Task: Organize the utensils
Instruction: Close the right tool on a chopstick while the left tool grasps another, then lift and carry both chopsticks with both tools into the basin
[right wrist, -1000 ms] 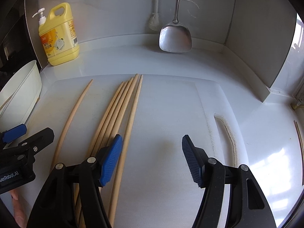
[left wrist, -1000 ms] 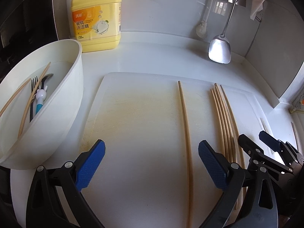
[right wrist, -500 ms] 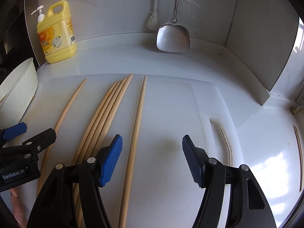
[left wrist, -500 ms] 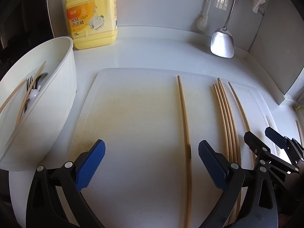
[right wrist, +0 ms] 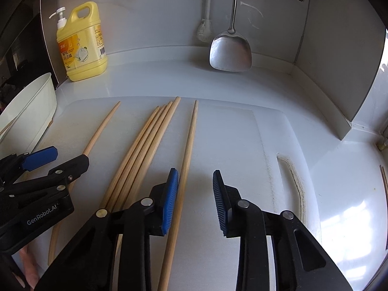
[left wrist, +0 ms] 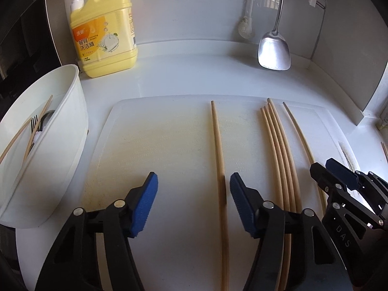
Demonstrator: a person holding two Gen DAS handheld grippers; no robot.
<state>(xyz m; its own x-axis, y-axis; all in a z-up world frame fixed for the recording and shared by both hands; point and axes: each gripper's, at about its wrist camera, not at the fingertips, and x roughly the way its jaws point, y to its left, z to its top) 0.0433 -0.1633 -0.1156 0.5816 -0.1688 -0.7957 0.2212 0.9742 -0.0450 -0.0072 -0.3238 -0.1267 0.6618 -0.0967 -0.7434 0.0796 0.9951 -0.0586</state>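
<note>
Wooden chopsticks lie lengthwise on a white cutting board (left wrist: pixel 157 133). My left gripper (left wrist: pixel 192 203) is closing, with a lone chopstick (left wrist: pixel 219 169) between its blue pads, close to the right pad and not pinched. A bundle of several chopsticks (left wrist: pixel 278 157) lies to the right of it. My right gripper (right wrist: pixel 194 198) is closing too. Another single chopstick (right wrist: pixel 188 160) runs between its pads, right beside the left pad, and is not squeezed. In the right wrist view the bundle (right wrist: pixel 145 150) and the left gripper (right wrist: pixel 60 161) are on the left.
A white bowl (left wrist: pixel 72 111) at the left edge holds chopsticks and a fork. A yellow detergent bottle (left wrist: pixel 104 36) stands at the back left. A steel spatula (left wrist: pixel 274 51) and a brush hang on the back wall. A low wall step rises at the right.
Both grippers' jaws have narrowed a lot. The rightmost chopstick has slid away from the bundle and now lies between the right gripper's pads. Both cameras have shifted only slightly.
</note>
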